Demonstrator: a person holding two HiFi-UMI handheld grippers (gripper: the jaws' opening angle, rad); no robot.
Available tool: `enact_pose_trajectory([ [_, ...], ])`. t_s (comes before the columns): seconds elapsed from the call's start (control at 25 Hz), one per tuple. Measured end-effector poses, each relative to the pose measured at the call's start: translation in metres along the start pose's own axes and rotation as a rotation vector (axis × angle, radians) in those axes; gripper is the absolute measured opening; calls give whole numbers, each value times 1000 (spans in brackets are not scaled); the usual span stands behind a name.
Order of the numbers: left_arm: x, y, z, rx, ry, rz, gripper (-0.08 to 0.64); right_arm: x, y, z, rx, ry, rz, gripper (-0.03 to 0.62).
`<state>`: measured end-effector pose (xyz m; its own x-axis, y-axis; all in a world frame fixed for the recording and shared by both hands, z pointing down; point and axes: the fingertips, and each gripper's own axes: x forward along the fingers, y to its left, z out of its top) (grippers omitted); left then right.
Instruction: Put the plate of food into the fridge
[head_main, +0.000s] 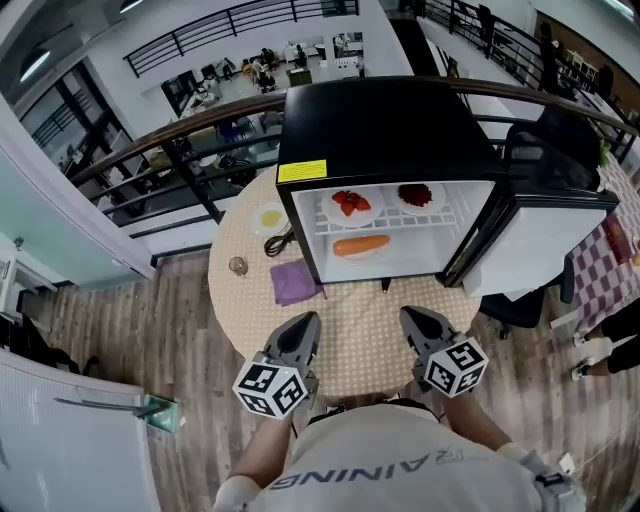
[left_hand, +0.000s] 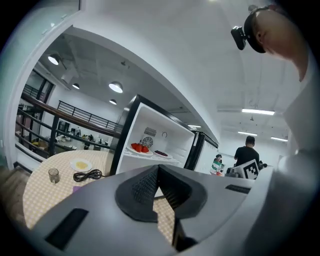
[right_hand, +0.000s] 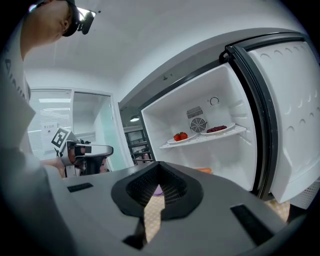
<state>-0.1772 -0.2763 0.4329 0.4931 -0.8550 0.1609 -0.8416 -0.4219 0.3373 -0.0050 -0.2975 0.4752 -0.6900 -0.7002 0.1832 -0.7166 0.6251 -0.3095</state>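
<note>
A black mini fridge (head_main: 380, 130) stands on the round table (head_main: 355, 340) with its door (head_main: 530, 240) swung open to the right. On its upper shelf sit a plate of strawberries (head_main: 352, 203) (right_hand: 181, 137) and a plate of dark red food (head_main: 420, 195) (right_hand: 217, 129). An orange food item (head_main: 361, 246) lies on the level below. A small plate of yellow food (head_main: 270, 216) (left_hand: 81, 164) rests on the table left of the fridge. Both grippers hover over the table's near edge, holding nothing: my left gripper (head_main: 308, 322) (left_hand: 159, 172) shut, my right gripper (head_main: 412, 318) (right_hand: 159, 170) shut too.
Beside the yellow plate lie a black cable (head_main: 279, 242) (left_hand: 88, 175), a glass (head_main: 237, 266) (left_hand: 53, 175) and a purple cloth (head_main: 294, 282). A railing (head_main: 200, 120) runs behind the table. A black chair (head_main: 548, 150) stands behind the door, and a person's legs (head_main: 605, 345) show at the right.
</note>
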Motion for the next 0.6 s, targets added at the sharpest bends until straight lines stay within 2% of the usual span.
enact_pose_trajectory([
  [0.24, -10, 6, 4, 5, -26, 20, 9, 3, 5, 11, -49, -15, -7, 20],
  [0.6, -4, 2, 2, -28, -27, -4, 9, 2, 6, 15, -57, -8, -3, 20],
])
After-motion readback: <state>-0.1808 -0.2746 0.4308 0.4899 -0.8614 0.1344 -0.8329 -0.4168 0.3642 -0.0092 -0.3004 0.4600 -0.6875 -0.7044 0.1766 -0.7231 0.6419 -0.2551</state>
